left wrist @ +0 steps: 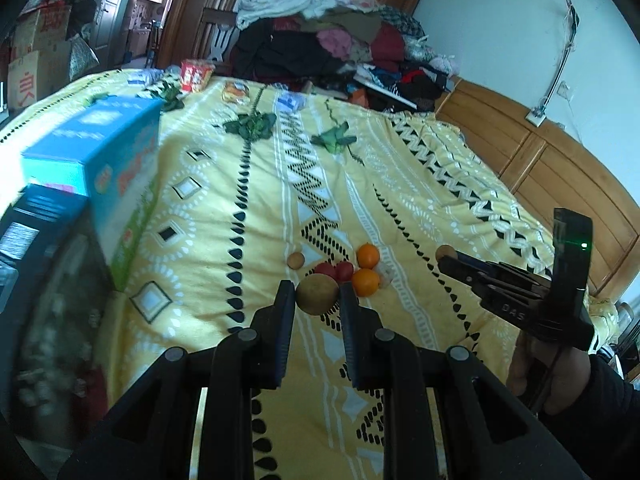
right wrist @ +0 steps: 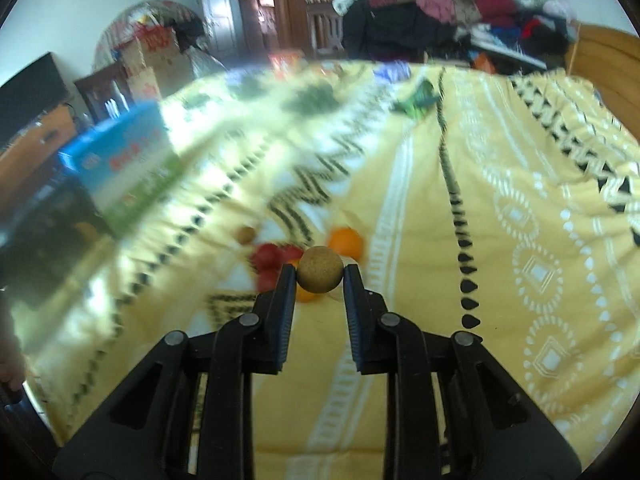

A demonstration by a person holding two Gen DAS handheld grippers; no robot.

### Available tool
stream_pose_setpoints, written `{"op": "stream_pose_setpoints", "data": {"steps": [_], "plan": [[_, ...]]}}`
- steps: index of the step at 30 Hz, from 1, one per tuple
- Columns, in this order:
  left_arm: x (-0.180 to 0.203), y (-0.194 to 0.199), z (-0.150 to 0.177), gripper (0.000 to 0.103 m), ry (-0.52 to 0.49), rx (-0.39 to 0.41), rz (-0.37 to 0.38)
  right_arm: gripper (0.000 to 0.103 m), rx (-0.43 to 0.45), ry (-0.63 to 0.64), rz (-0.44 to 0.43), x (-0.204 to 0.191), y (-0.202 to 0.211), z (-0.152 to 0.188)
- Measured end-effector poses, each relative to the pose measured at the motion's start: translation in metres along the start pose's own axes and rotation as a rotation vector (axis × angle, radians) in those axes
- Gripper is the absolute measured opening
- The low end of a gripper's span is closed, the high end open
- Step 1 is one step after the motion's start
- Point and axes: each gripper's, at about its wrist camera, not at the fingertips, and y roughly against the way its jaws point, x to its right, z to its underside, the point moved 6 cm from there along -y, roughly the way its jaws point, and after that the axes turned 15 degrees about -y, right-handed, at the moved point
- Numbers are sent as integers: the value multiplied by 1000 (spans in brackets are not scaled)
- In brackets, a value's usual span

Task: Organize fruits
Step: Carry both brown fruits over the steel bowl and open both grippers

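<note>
Gripping a round, yellow-brown, smooth-skinned fruit [left wrist: 317, 294], the left gripper [left wrist: 316, 292] is seen low over a yellow patterned bedspread [left wrist: 420, 184]; the jaws are closed partway, both pads pressed against the fruit's sides. A round, brown, rough-skinned fruit [right wrist: 321, 269] is pinched the same way in the right gripper [right wrist: 320, 270], and it is also visible at that gripper's tip in the left wrist view [left wrist: 443, 251]. A cluster lies on the bedspread just beyond the left gripper: 2 oranges [left wrist: 368, 256] touching each other and small red fruits [left wrist: 335, 270] beside them; how many red ones cannot be told. 1 small tan round fruit [left wrist: 296, 260] sits slightly apart to the left. A blue cardboard box [left wrist: 100, 160] stands at the left edge of the bed. Green leafy pieces [left wrist: 250, 124] lie farther up the bedspread. The right wrist view is motion-blurred.
</note>
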Motion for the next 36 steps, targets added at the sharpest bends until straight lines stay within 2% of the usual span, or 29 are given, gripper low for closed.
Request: {"op": "stream_pose_setpoints", "data": {"steps": [5, 10, 16, 20, 23, 27, 36], "plan": [[-33, 65, 0, 22, 27, 56, -78, 25, 37, 56, -132, -73, 39, -7], [-92, 149, 16, 22, 99, 112, -213, 25, 29, 137, -311, -176, 60, -1], [-176, 246, 61, 22, 223, 140, -403, 25, -35, 235, -498, -305, 61, 26], [-226, 286, 105, 22, 333, 118, -489, 25, -105, 301, -561, -366, 50, 54], [-250, 299, 133, 22, 394, 100, -514, 25, -155, 337, -588, -398, 43, 76], [-263, 301, 159, 22, 426, 81, -510, 25, -214, 369, -592, -428, 29, 97], [-271, 305, 169, 22, 434, 78, -507, 25, -277, 393, -560, -450, 14, 118]]}}
